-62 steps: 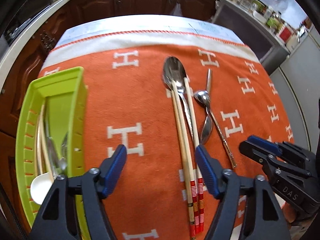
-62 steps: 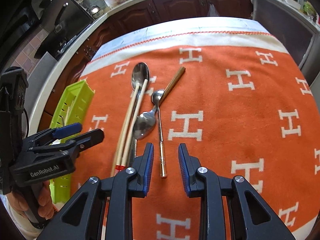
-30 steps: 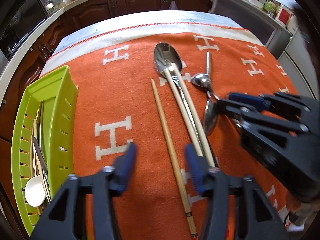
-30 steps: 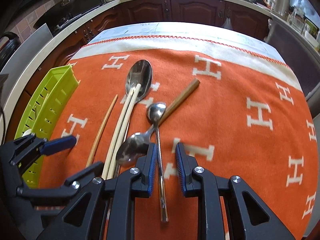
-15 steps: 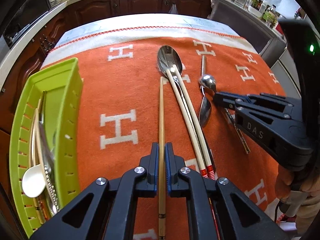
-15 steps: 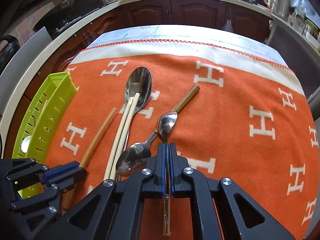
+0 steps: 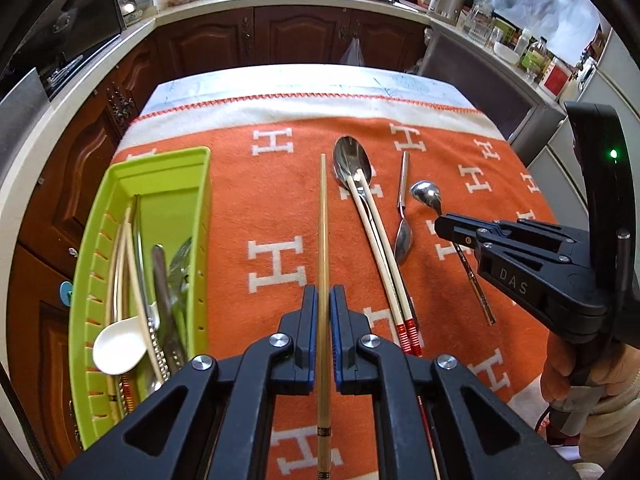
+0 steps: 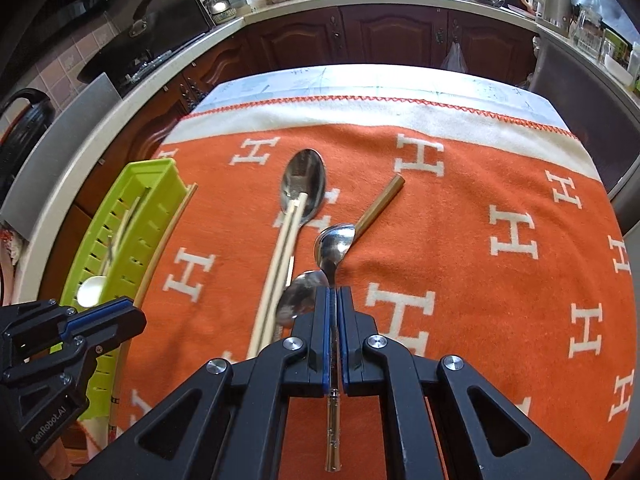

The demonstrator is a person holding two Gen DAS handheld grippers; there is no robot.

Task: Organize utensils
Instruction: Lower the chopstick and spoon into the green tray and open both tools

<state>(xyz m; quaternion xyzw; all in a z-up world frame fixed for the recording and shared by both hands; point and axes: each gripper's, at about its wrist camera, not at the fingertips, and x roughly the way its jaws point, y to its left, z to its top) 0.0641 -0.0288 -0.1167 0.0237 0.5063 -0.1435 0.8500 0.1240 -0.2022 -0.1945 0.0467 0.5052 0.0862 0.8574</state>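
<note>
Two grippers are each clenched on one utensil above the orange blanket (image 7: 256, 200). The left gripper (image 7: 323, 312) grasps a single bamboo chopstick (image 7: 322, 216) near its decorated rear third; most of the shaft runs forward beyond the jaws and a shorter tail trails behind them. The right gripper (image 8: 333, 312) pinches the slim handle of a small steel spoon (image 8: 334, 242), bowl ahead of the jaws, gold-toned handle end behind them. Ahead and to the left of both sets of jaws sits the green utensil tray (image 7: 168, 168), already holding a white spoon (image 7: 118, 350) and other cutlery. Remaining on the blanket, forward of the jaws: a pair of red-tipped chopsticks (image 7: 380, 252) lying across a large spoon (image 7: 352, 160), and another small spoon (image 7: 403, 236) whose bowl lies just beside the right jaws. Judgement: the step in hand is carrying both items to the tray. To do it well, keep both grips firm, lift clear before travelling so the held spoon does not snag its neighbour, and line the chopstick up with the tray's long axis so its forward tip clears the near wall. Enter one gripper at a time, since the tray is narrow, and lower each piece among the cutlery before letting go.
</note>
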